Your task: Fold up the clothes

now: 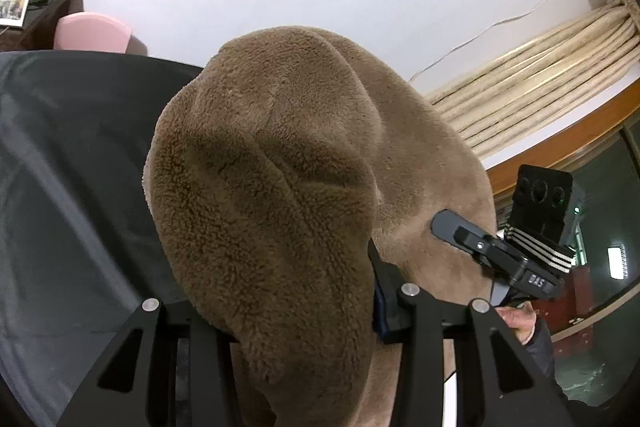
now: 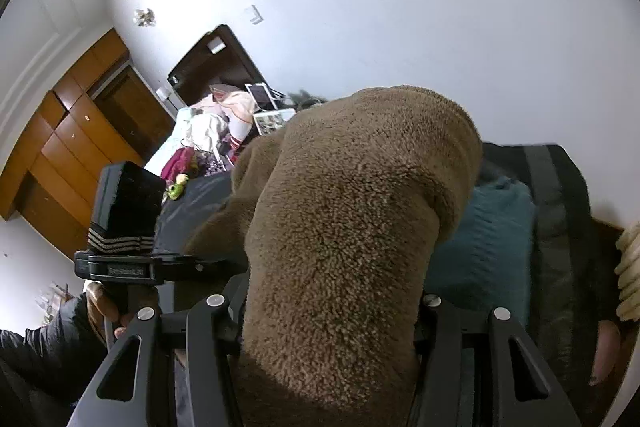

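A brown fleece garment [image 1: 272, 163] fills the middle of the left wrist view, bunched and held up in the air. My left gripper [image 1: 304, 323] is shut on it, its fingertips buried in the fleece. The same garment [image 2: 352, 227] fills the right wrist view, where my right gripper [image 2: 332, 323] is shut on another part of it, fingertips also hidden. The right gripper [image 1: 472, 243] shows in the left view at the garment's right edge. The left gripper [image 2: 168, 261] shows at the left of the right view.
A dark grey bed sheet [image 1: 72, 187] lies below at left. A teal cloth [image 2: 488, 247] lies on the bed. A pile of clothes [image 2: 208, 135] and a wooden wardrobe [image 2: 72, 147] stand at the far side. Cream curtains [image 1: 540, 75] hang at right. A pink chair [image 1: 94, 33] is at back left.
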Demonstrator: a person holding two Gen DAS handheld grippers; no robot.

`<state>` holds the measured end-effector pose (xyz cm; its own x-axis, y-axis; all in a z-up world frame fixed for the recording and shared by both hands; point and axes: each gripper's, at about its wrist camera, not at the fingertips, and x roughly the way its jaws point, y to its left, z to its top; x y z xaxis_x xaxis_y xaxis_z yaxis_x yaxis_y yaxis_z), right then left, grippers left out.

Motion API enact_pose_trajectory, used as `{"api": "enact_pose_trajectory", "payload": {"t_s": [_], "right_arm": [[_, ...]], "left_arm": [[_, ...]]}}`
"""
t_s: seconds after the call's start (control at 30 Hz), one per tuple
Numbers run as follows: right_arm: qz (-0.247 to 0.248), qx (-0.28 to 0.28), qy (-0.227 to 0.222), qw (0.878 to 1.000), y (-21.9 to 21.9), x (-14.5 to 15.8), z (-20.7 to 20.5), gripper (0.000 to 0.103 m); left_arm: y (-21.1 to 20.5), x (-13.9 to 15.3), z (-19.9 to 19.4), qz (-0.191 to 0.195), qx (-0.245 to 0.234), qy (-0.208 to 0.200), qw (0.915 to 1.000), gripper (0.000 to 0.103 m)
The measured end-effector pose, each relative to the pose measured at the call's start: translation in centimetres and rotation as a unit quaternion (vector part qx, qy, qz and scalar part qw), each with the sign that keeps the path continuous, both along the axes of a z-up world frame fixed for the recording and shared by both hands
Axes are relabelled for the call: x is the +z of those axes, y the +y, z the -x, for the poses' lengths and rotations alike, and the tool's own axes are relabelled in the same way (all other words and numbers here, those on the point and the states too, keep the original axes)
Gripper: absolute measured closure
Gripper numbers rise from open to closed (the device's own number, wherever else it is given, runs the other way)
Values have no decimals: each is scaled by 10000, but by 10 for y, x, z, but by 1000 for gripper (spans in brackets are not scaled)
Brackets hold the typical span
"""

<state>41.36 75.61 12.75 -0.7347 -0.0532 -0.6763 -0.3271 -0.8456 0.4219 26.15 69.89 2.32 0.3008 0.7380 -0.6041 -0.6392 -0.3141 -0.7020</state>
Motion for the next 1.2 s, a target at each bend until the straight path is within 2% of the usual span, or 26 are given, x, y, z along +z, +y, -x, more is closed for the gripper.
{"api": "enact_pose_trajectory", "payload": {"t_s": [0.13,0.23,0.43,0.47,0.57,0.67,0.83,1.07,1.2], "right_arm": [[169,72,-203,9996,32,-30,-12,49],[220,164,-394,9988,44,-56,-14,49],[80,225,-558,9982,53,-85,-10,49],[41,231,-564,9981,53,-88,-9,48],[-17,223,-560,9982,54,-96,-10,46],[37,110,-499,9987,58,-101,-18,39],[-253,-29,-522,9983,51,-81,-23,26],[-874,-197,-436,9950,43,-32,-15,25],[-1052,-150,-232,9941,42,-8,2,25]], "left_arm": [[25,-21,-17,307,-60,62,9995,57],[39,-33,-27,535,-116,232,9982,53],[56,-55,-41,834,-126,555,9949,40],[57,-60,-44,872,-112,621,9942,35],[56,-74,-44,913,4,535,9944,24],[54,-86,-45,888,119,380,9953,21],[53,-75,-55,1000,195,576,9931,21],[29,-24,-81,908,491,1722,9796,21],[9,-4,-96,626,475,2060,9754,21]]}}
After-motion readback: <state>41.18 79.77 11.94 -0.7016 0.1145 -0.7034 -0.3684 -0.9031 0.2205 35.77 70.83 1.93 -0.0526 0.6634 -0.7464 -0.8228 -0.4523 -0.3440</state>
